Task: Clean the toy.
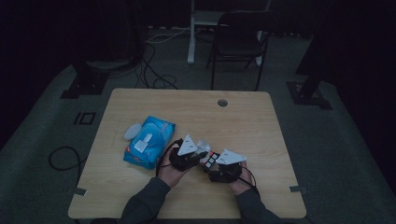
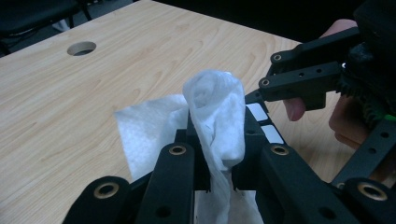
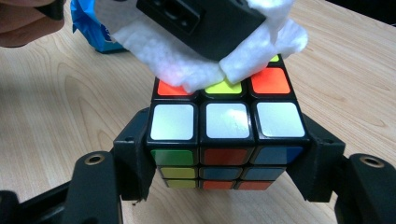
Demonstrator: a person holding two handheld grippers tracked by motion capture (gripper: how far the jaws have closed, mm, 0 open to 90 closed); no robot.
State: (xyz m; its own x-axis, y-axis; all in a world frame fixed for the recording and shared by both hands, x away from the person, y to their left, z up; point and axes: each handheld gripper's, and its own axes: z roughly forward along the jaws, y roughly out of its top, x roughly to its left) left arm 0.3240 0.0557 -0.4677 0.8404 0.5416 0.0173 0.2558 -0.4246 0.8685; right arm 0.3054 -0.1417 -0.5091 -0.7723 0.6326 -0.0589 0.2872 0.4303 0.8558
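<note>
Near the table's [image 1: 140, 100] front edge, the right gripper [image 1: 215, 164] clamps a colourful puzzle cube [image 3: 224, 140] by its sides, while the left gripper [image 1: 195, 151], pinching a white wipe [image 2: 217, 116], presses it onto the cube's top, with a blue wipe pack [image 1: 150, 141] lying to the left.

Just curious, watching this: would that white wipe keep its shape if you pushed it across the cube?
Probably not: the wipe looks thin and floppy, bunched and folded in the left gripper. It likely drags and crumples against the cube.
</note>
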